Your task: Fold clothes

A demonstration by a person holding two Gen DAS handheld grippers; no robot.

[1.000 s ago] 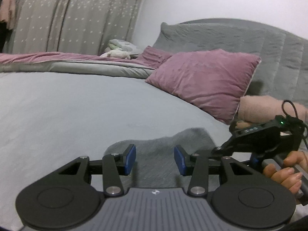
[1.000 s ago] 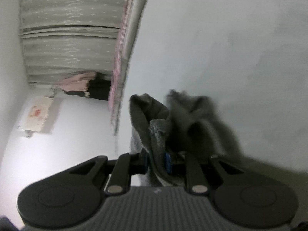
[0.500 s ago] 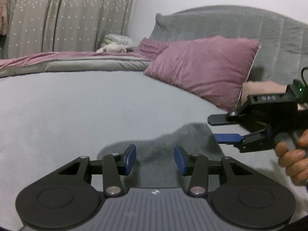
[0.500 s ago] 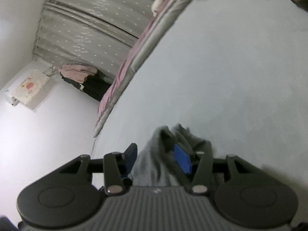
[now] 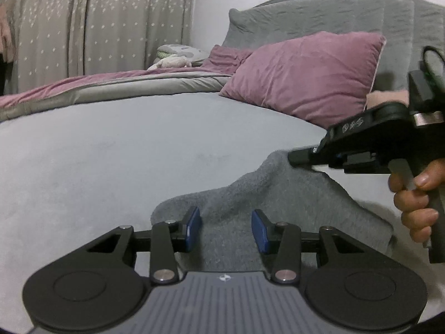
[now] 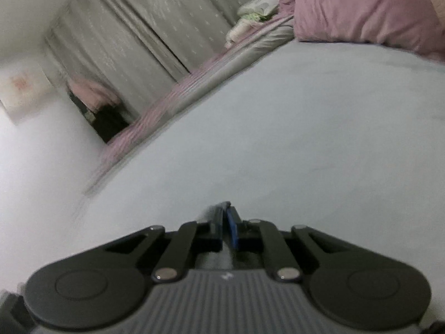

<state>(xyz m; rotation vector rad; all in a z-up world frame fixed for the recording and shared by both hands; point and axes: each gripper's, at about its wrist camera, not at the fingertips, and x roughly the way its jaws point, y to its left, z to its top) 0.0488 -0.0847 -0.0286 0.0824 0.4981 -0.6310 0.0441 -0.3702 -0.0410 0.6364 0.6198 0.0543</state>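
a grey garment (image 5: 281, 206) is spread on the bed (image 5: 111, 156). the left gripper (image 5: 225, 227) is held over its near part, jaws wide apart and empty. the right gripper (image 6: 224, 225) is seen with jaws closed at the garment's far edge; whether cloth is pinched cannot be told.

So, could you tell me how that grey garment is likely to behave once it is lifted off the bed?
Probably floppy: the grey garment peaks where the right hand-held gripper pinches it and drapes away below. Likely light, since one pinch raises it. Its fuzzy knit looks unlikely to slip.
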